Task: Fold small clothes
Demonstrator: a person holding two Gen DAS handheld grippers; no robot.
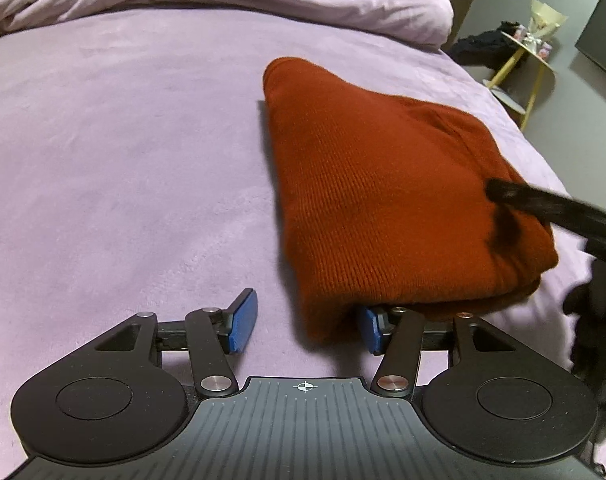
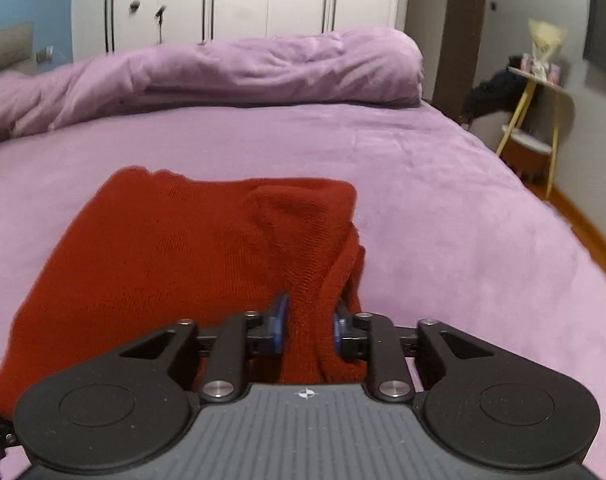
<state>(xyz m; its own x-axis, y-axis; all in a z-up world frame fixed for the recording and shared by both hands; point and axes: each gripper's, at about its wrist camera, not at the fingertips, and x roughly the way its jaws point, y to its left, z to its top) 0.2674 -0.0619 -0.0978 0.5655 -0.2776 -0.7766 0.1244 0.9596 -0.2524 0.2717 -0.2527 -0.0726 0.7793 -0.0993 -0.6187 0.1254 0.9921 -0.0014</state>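
A rust-red knit garment (image 1: 375,200) lies folded in layers on the purple bed sheet (image 1: 123,160). My left gripper (image 1: 307,322) is open at the garment's near left corner; the cloth drapes over its right blue pad (image 1: 373,328), the left pad is bare. My right gripper (image 2: 309,326) is shut on a bunched edge of the red garment (image 2: 163,264) at its near right side and lifts that edge slightly. The right gripper's black finger shows in the left wrist view (image 1: 543,204), over the garment's right edge.
A rolled purple duvet (image 2: 223,72) lies across the far side of the bed. The bed's right edge (image 2: 563,248) drops to a wooden floor. A yellow-legged side table (image 2: 539,104) with dark clothes stands at the far right. White wardrobes (image 2: 239,0) are behind.
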